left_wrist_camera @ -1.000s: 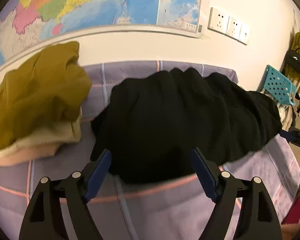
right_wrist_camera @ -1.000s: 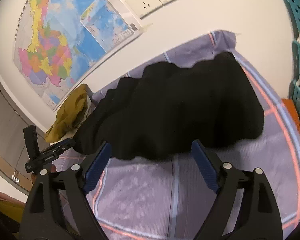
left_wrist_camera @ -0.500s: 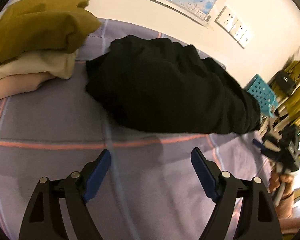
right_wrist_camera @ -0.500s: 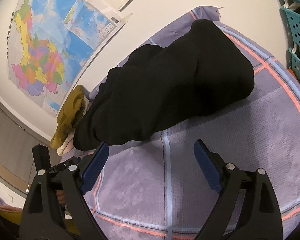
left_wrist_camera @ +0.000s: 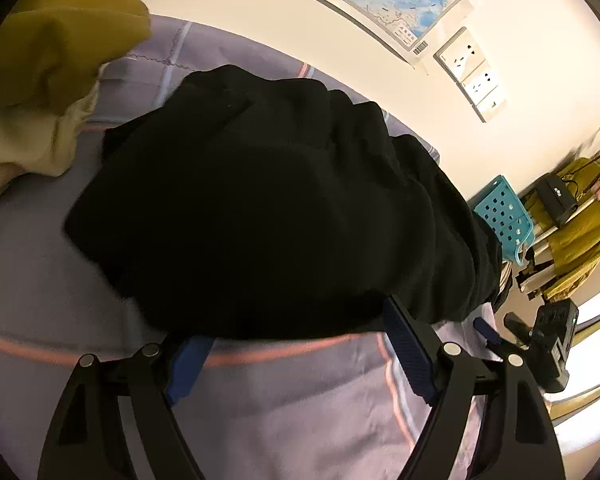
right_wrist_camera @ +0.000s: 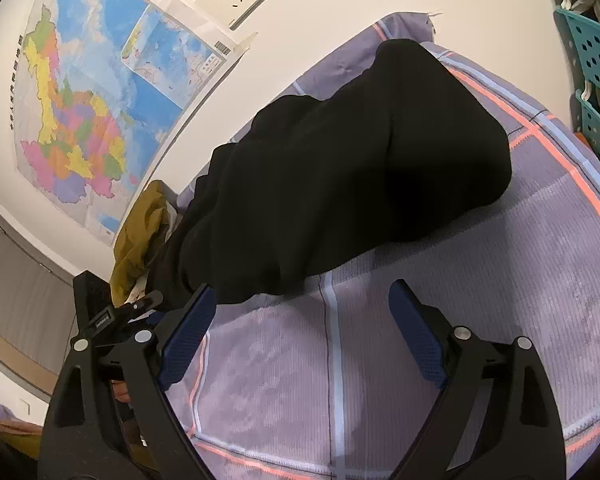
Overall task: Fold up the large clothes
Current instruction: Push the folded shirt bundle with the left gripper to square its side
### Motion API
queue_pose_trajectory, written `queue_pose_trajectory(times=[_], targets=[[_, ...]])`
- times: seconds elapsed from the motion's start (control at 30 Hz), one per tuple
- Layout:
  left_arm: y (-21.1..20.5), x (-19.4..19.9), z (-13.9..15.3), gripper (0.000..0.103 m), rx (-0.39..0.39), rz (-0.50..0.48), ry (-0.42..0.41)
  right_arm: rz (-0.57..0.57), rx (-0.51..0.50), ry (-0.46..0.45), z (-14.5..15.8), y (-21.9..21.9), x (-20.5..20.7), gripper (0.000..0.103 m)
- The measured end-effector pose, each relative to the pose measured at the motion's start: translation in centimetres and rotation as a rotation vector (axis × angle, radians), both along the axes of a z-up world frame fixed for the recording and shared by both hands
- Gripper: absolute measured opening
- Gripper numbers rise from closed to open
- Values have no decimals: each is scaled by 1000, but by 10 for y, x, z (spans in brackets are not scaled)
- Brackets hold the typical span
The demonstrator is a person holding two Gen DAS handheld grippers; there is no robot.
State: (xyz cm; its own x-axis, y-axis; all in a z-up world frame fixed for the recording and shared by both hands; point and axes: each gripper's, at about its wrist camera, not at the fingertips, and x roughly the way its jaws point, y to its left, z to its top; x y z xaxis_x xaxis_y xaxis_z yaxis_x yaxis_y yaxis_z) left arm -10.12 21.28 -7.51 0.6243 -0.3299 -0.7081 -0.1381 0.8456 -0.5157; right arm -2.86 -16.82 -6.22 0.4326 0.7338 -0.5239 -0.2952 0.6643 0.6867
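Both hand-held grippers stand spread and grip nothing. Since half a second ago the left gripper (left_wrist_camera: 296, 344) has closed in on the bulky black folded garment (left_wrist_camera: 268, 208): then bare lilac checked bedcover (left_wrist_camera: 300, 420) separated them, now the fabric's near edge fills the frame centre and overlaps its blue pads (left_wrist_camera: 406, 344). That suggests a pickup or next fold is about to begin. For the right gripper (right_wrist_camera: 300, 332), the garment (right_wrist_camera: 340, 184) lies just above its left pad (right_wrist_camera: 186, 336).
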Motion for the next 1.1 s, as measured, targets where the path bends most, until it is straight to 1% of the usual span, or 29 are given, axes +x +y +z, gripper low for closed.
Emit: queue_pose_trajectory(times=[0.13,0.17,0.27,0.37,0.63,0.73,0.87,1.1], targets=[[5,5,-1,81,-35,33,-2,-11,-3,1,0,1,3,87],[4,6,0,81,-28,40,2,-13,-5,0,0,1,4,87],[-4,8,3,81,28,60,14,-24,-13,-3,-1,2,5,87],[-8,8,4,81,68,69,21,-30,-18,2,-1,2,7,88],[-8,11,3,81,99,66,24,-47,-20,21,-2,4,11,89],[-8,13,3,84,104,55,20,-53,-11,29,-1,4,12,91],[-14,14,2,88,136,35,10,-57,-18,31,-1,5,14,91],[-13,18,2,90,130,34,9,-57,-10,36,0,10,21,91]])
